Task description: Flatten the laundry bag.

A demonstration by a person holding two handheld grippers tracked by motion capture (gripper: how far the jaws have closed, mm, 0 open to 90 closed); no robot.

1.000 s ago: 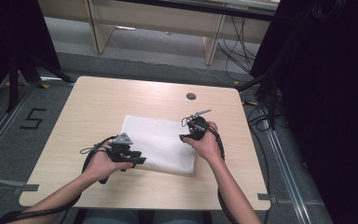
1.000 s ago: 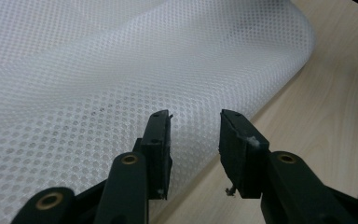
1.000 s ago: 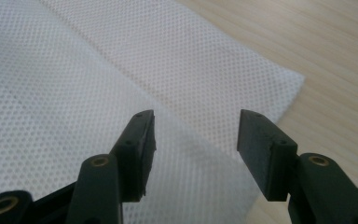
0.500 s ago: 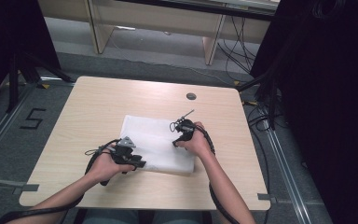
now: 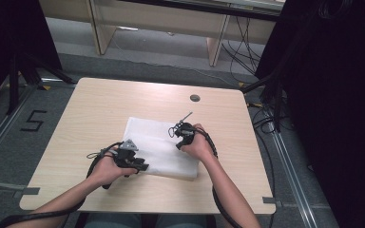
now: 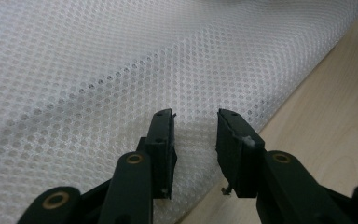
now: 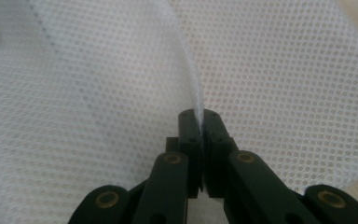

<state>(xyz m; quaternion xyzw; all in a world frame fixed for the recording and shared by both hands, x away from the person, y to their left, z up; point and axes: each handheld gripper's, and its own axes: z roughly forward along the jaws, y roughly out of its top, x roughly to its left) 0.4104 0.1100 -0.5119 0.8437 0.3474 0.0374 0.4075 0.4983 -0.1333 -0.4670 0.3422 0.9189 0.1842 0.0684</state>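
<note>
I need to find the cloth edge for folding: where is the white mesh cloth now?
In the high view the white mesh cloth lies mid-table, between the left gripper and the right gripper.

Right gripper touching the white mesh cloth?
Touching. In the right gripper view, the right gripper has just closed, its jaws pinching a raised fold of the white mesh cloth.

mesh cloth [image 5: 161,147] on table [image 5: 100,109] centre | round hole [image 5: 195,98] behind cloth
</note>
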